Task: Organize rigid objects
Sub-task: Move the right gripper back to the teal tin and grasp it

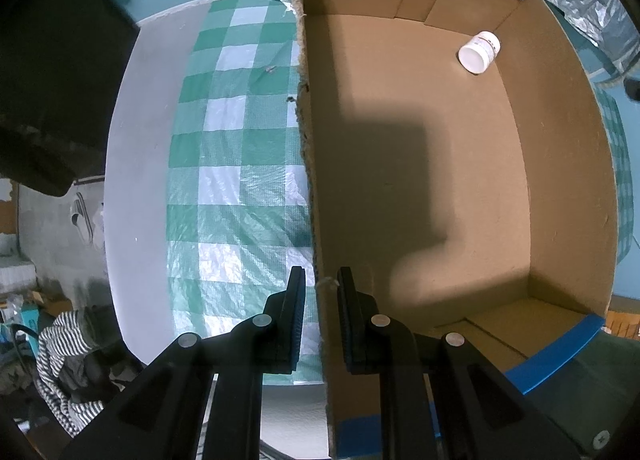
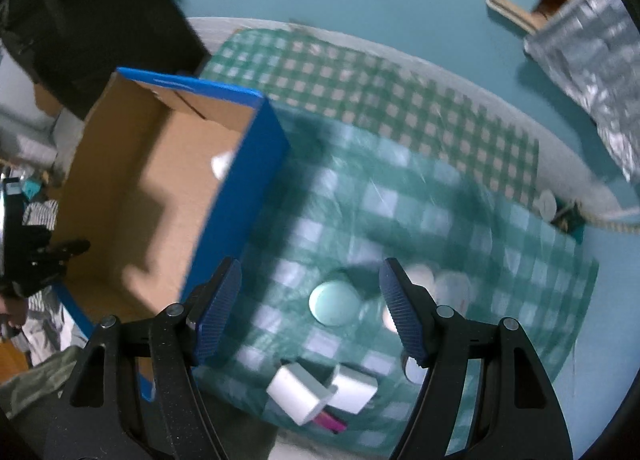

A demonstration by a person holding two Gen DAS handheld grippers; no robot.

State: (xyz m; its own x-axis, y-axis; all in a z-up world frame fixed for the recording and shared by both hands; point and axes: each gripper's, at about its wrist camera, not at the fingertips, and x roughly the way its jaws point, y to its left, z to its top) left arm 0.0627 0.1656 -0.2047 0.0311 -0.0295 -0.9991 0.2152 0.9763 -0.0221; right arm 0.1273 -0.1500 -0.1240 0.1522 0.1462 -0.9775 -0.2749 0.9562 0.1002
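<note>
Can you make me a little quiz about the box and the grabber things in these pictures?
1. True or false: the cardboard box is empty.
2. What is the left gripper pinching?
A) the white jar
B) the box's wall
C) the checked cloth
3. Fill in: the right gripper hangs with its jaws ____ above a round white lid on the checked cloth.

Key:
1. False. A small white jar lies on its side in a far corner of the box.
2. B. Its fingers sit either side of the wall's torn edge.
3. Open. Nothing is gripped between them.
</note>
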